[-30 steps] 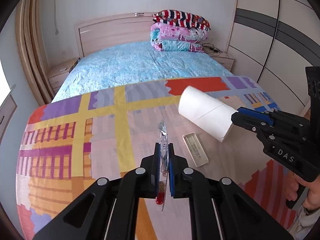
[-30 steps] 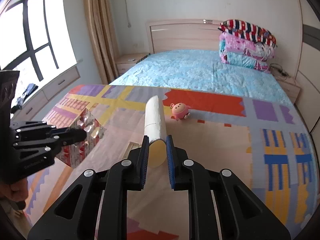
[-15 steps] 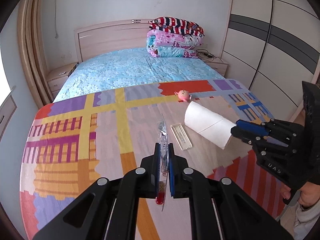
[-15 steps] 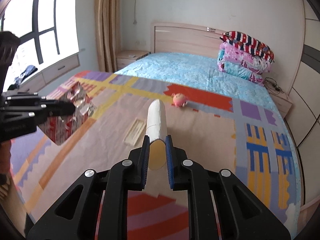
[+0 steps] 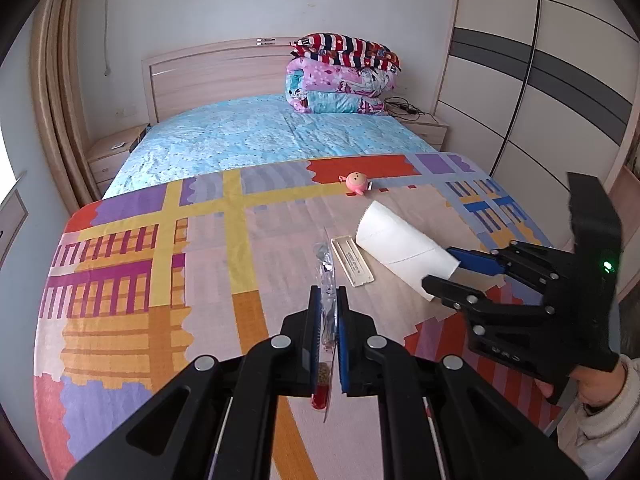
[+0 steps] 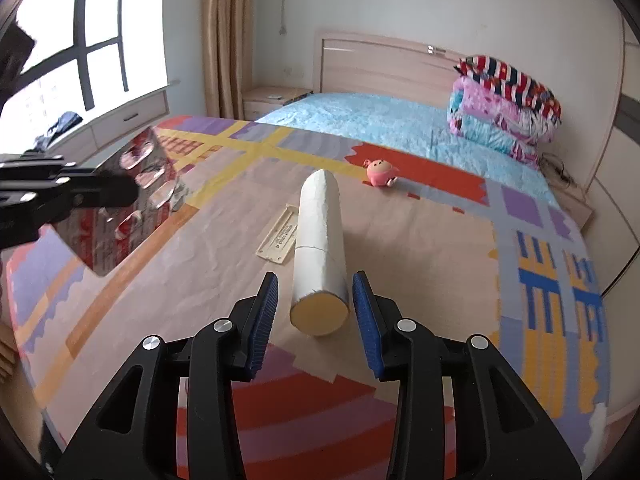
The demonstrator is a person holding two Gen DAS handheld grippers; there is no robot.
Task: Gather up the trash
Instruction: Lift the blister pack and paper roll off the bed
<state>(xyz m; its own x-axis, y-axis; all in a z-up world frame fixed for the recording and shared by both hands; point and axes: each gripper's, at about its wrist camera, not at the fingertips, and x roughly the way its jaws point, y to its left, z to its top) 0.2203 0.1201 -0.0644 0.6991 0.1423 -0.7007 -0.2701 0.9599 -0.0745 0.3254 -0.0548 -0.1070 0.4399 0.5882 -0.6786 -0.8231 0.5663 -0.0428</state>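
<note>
A white paper roll [image 6: 320,232] points away from me between the fingers of my right gripper [image 6: 316,280]. Its jaws are opening, and a gap shows on each side of the roll's tan end, so the blue pads [image 6: 366,320] do not press on it. In the left wrist view the same roll [image 5: 400,240] sits at the tips of the right gripper [image 5: 440,266]. My left gripper [image 5: 329,292] is shut on a shiny foil wrapper [image 5: 326,264], seen edge-on. The right wrist view shows that wrapper [image 6: 132,200] broadside, hanging above the mat.
A colourful patterned mat [image 5: 160,280] covers the foot of the bed. On it lie a flat cream plastic strip [image 5: 352,260] and a small pink toy [image 5: 357,181]. Folded quilts [image 5: 340,80] sit at the headboard, and a wardrobe [image 5: 560,100] stands at the right.
The right gripper's jaws have parted from the paper roll, which they clamped before. Both grippers have drawn back toward the foot of the bed. The left still grips the wrapper.
</note>
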